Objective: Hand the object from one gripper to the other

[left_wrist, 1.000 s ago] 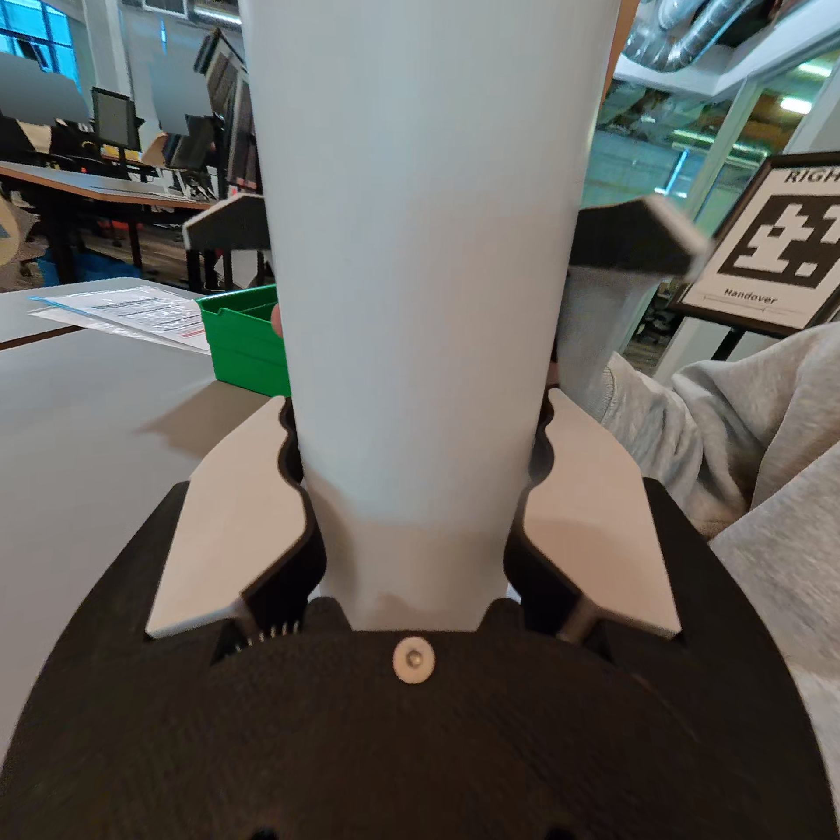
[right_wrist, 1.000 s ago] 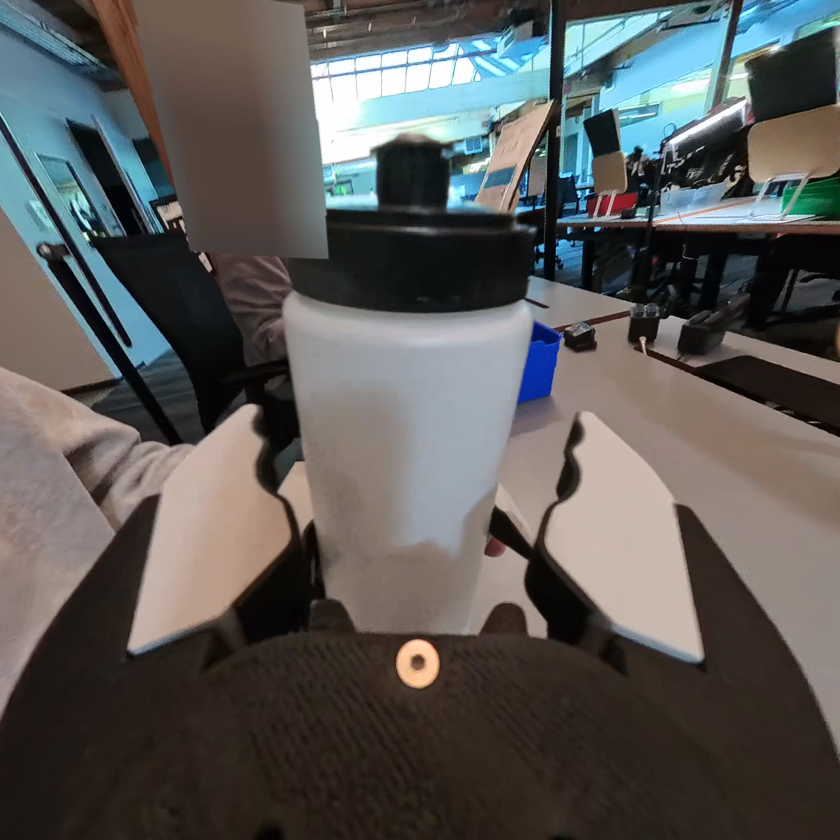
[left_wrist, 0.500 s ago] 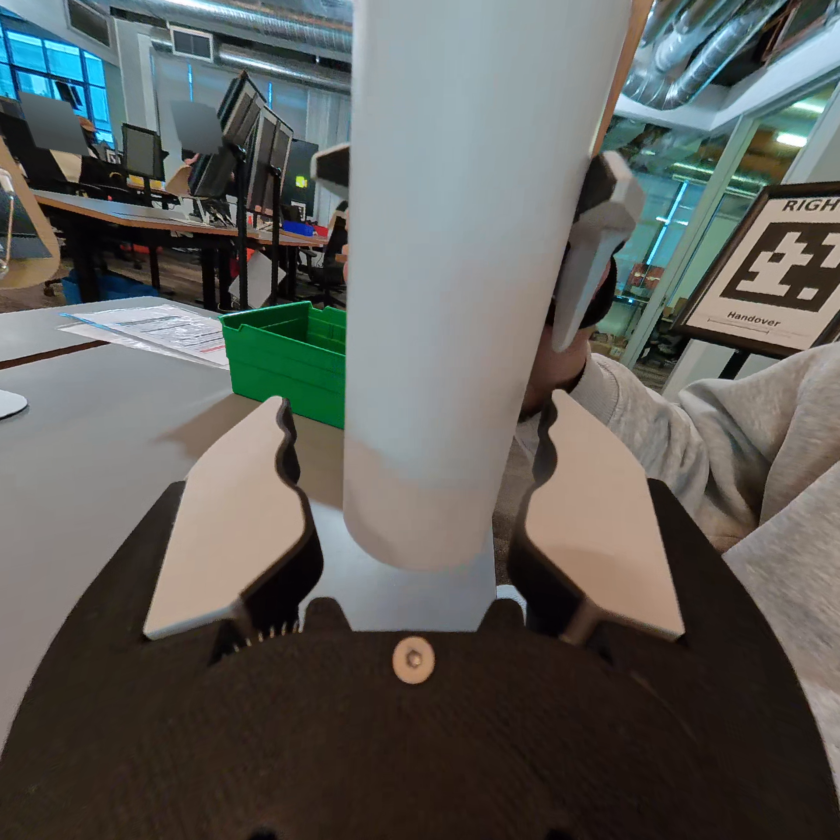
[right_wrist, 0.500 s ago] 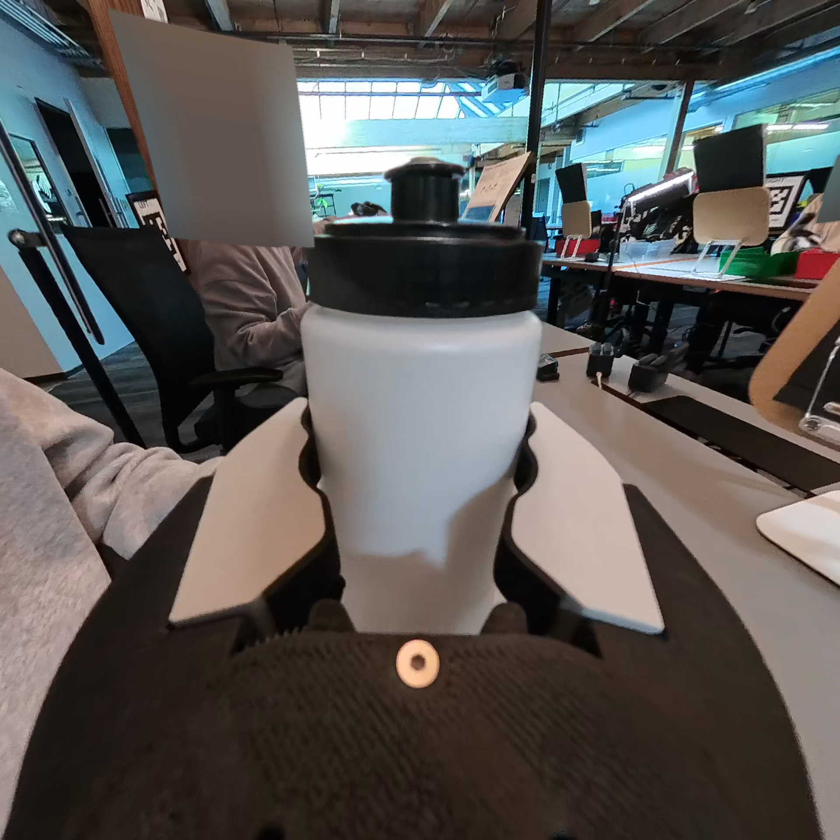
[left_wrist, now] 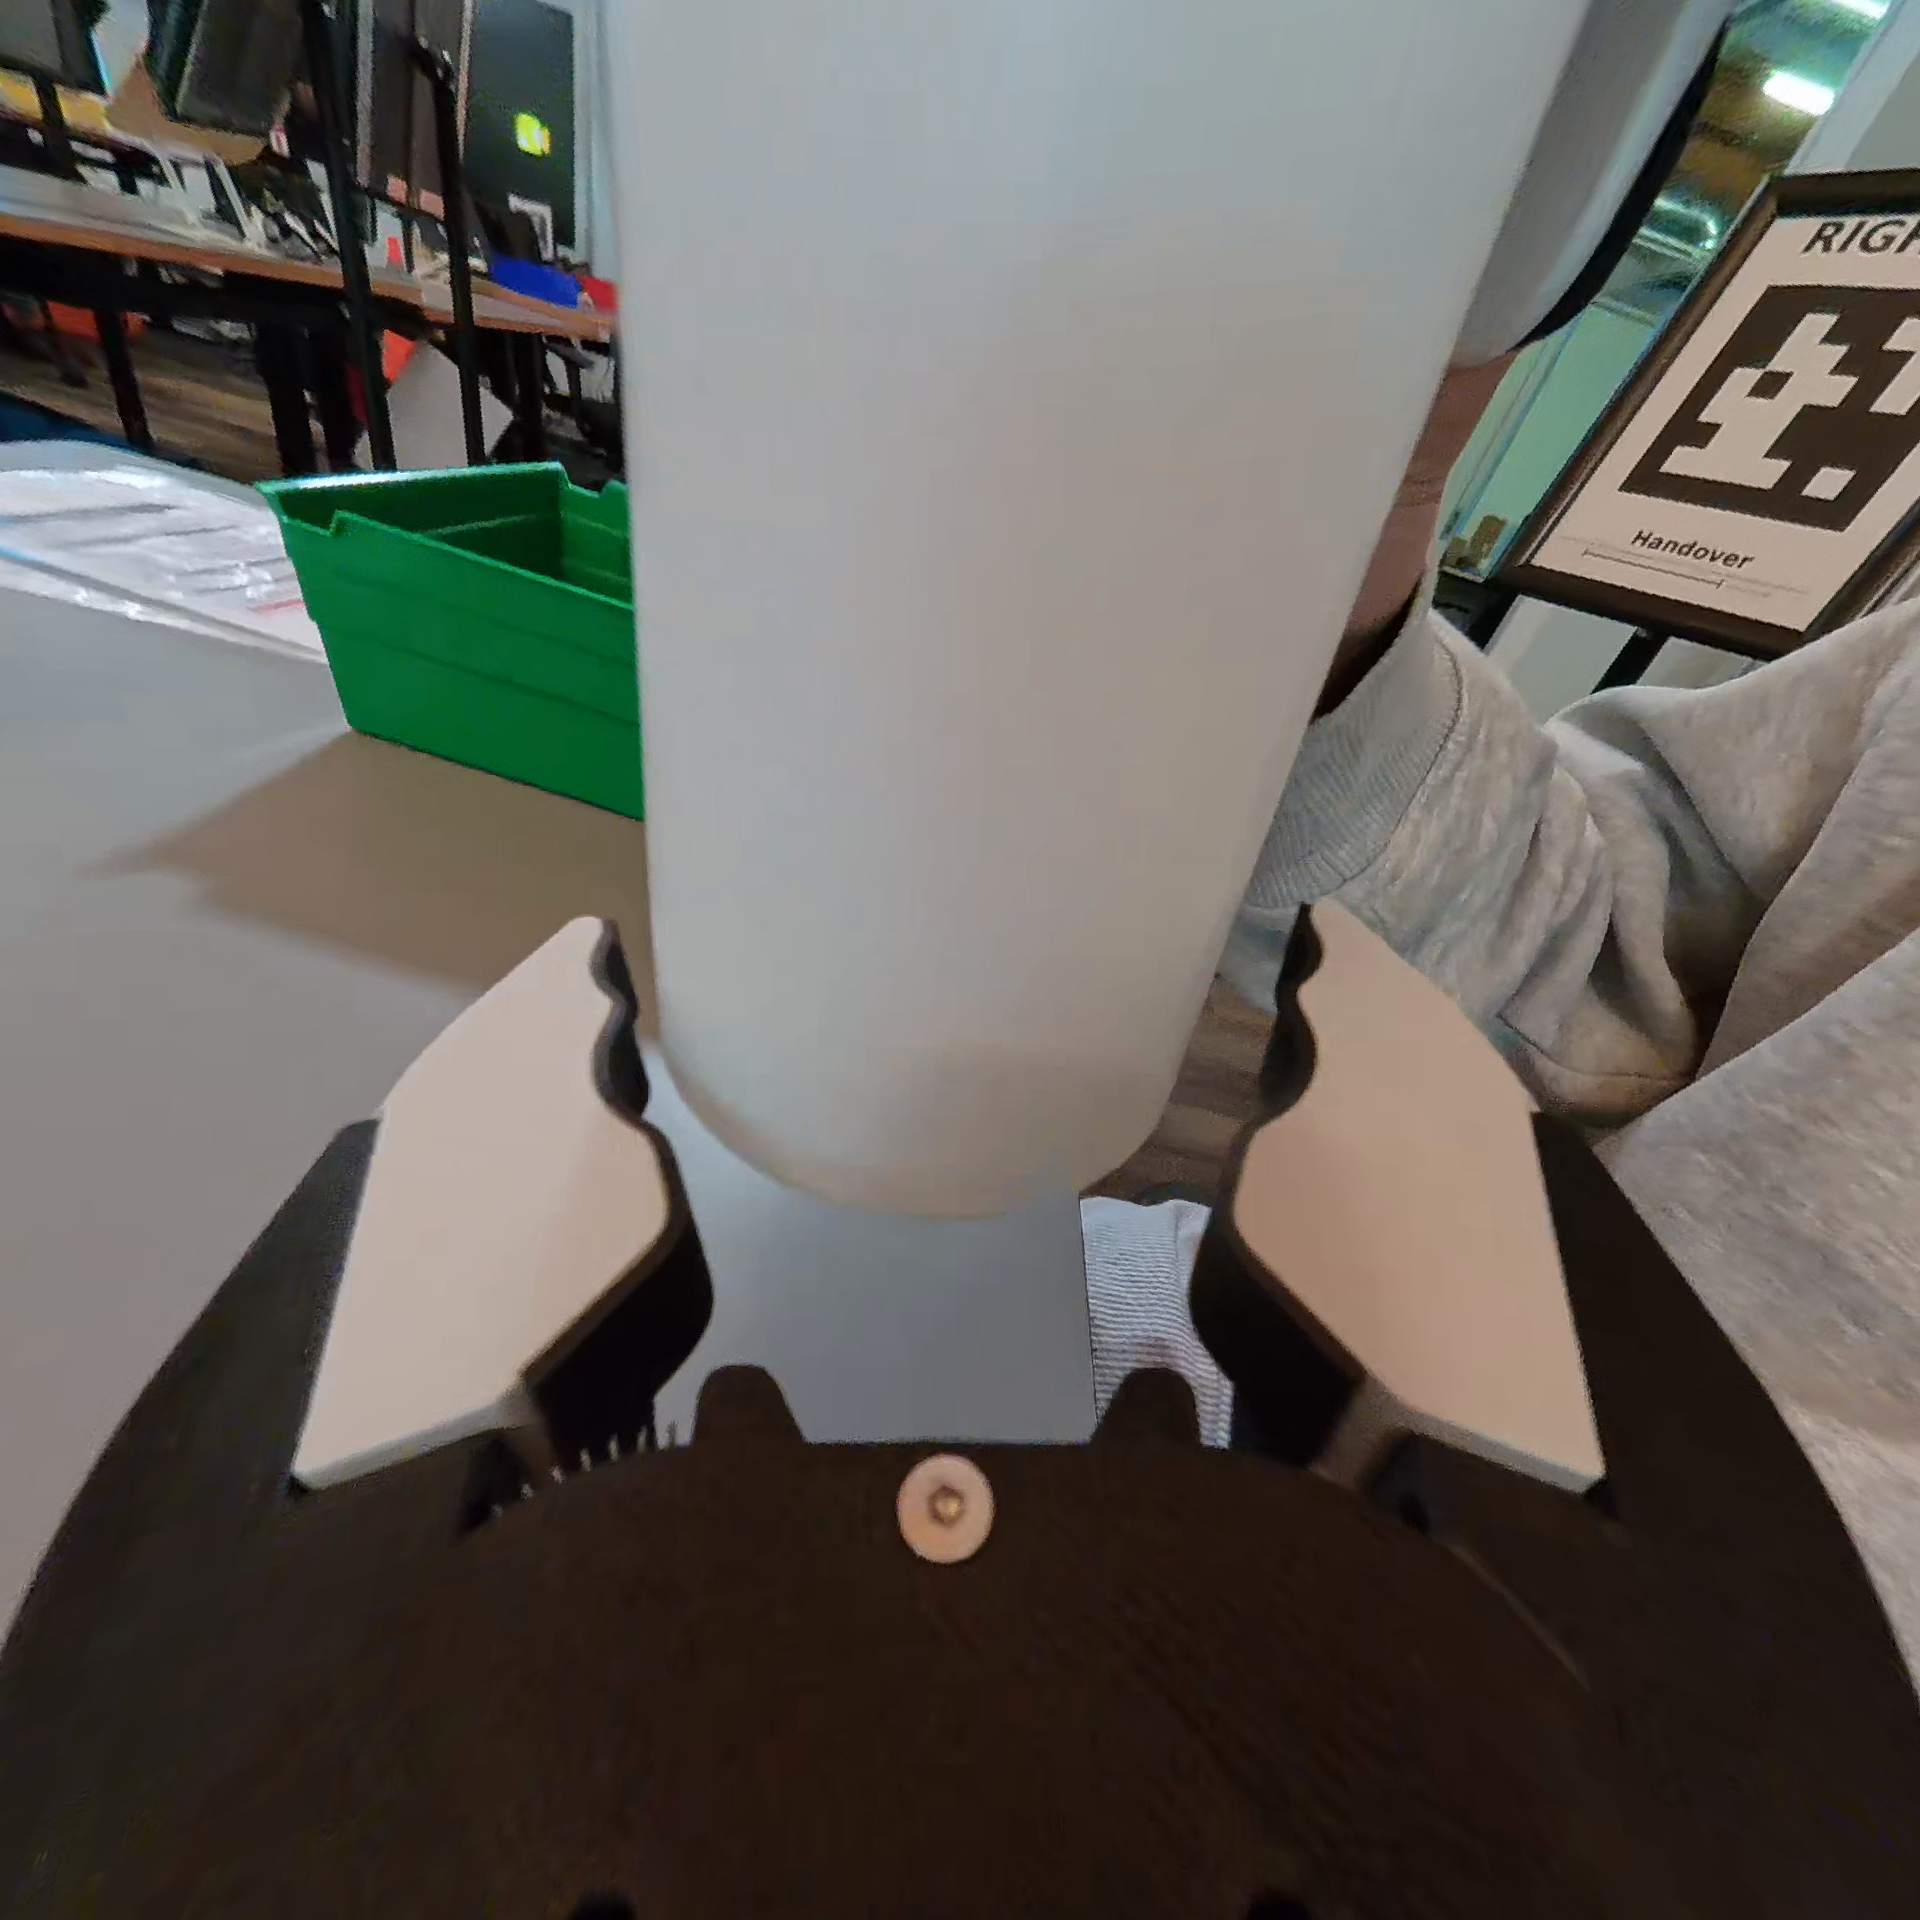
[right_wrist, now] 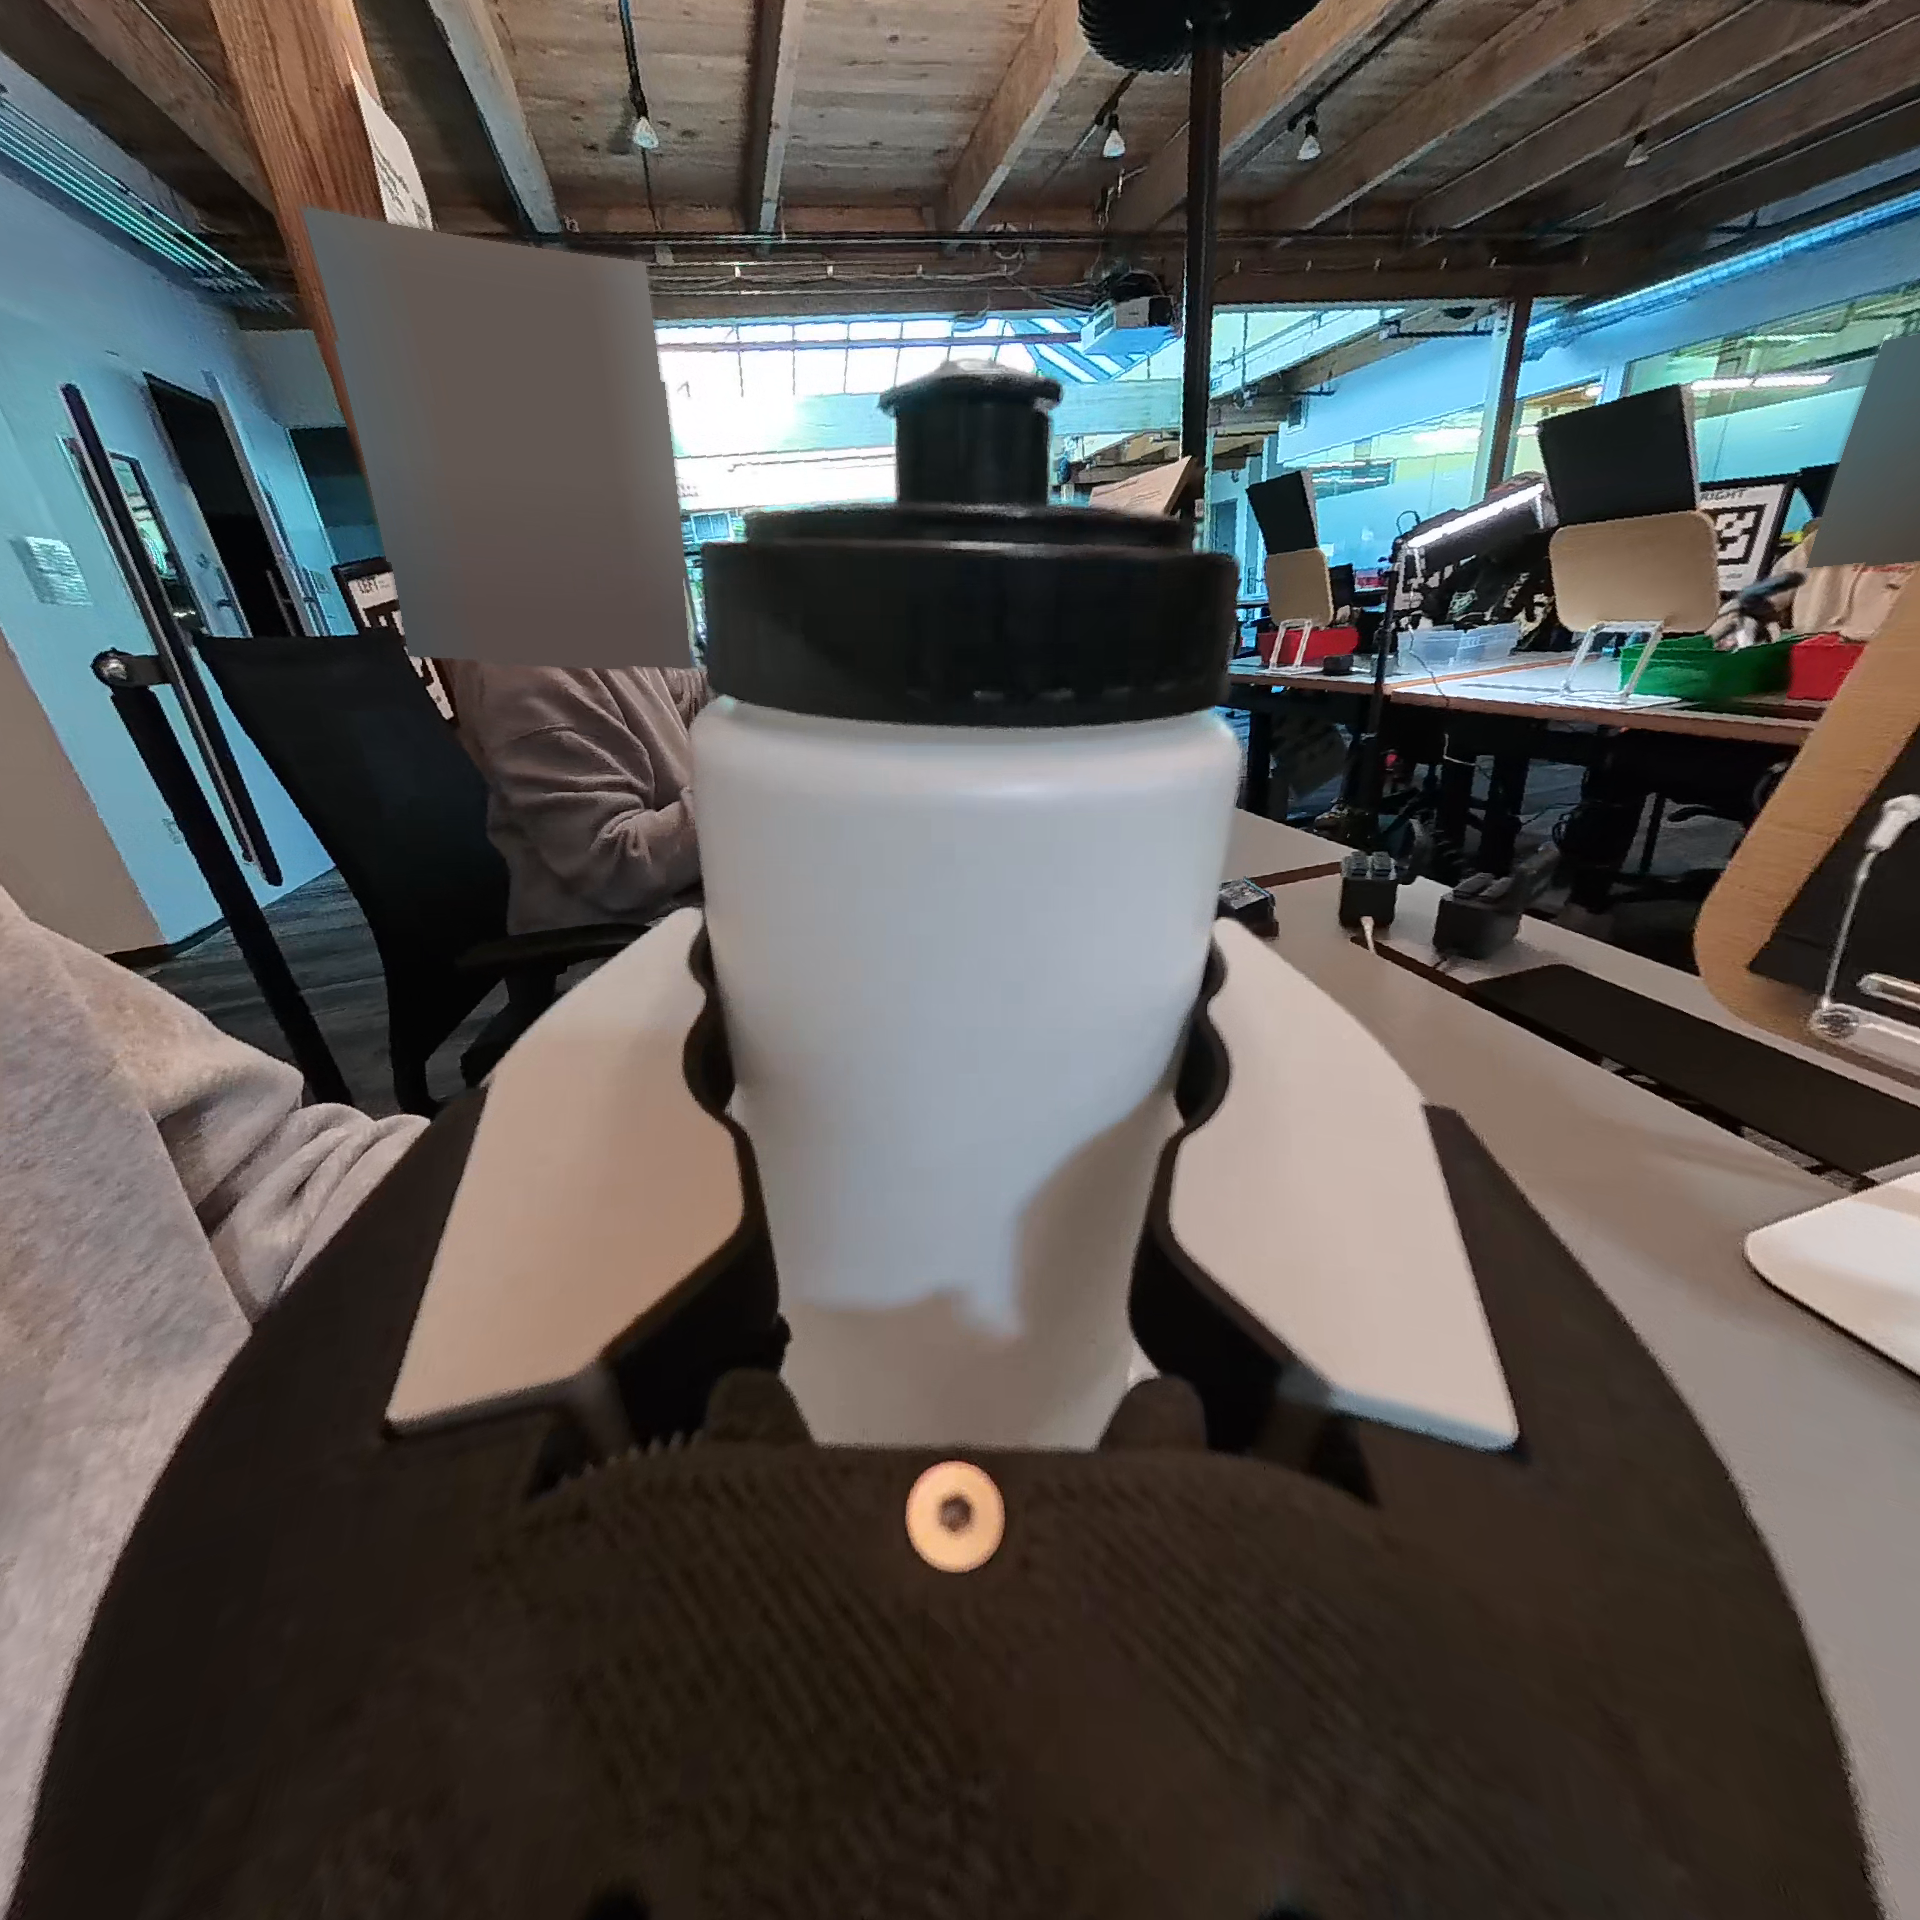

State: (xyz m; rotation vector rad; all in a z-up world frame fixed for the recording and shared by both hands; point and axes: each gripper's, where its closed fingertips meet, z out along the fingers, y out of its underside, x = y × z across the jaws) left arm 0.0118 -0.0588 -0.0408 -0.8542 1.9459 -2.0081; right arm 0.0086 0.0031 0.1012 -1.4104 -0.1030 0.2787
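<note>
A green bin (left_wrist: pixel 473 613) sits on the grey table (left_wrist: pixel 156 883) behind the white bottle (left_wrist: pixel 987 571), with a framed marker sign (left_wrist: pixel 1714 416) and a grey sleeve (left_wrist: pixel 1610 831) off to the right. The right gripper (right_wrist: pixel 956 997) is clamped on the bottle's body below its black cap (right_wrist: pixel 966 613), holding it upright. The left gripper (left_wrist: pixel 951 997) is spread wide, both fingers clear of the bottle's base hanging between them

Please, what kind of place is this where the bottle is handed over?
Probably an open-plan office or lab workspace: long desks with monitors, storage bins such as the green bin, and an exposed wooden beam ceiling overhead.
</note>
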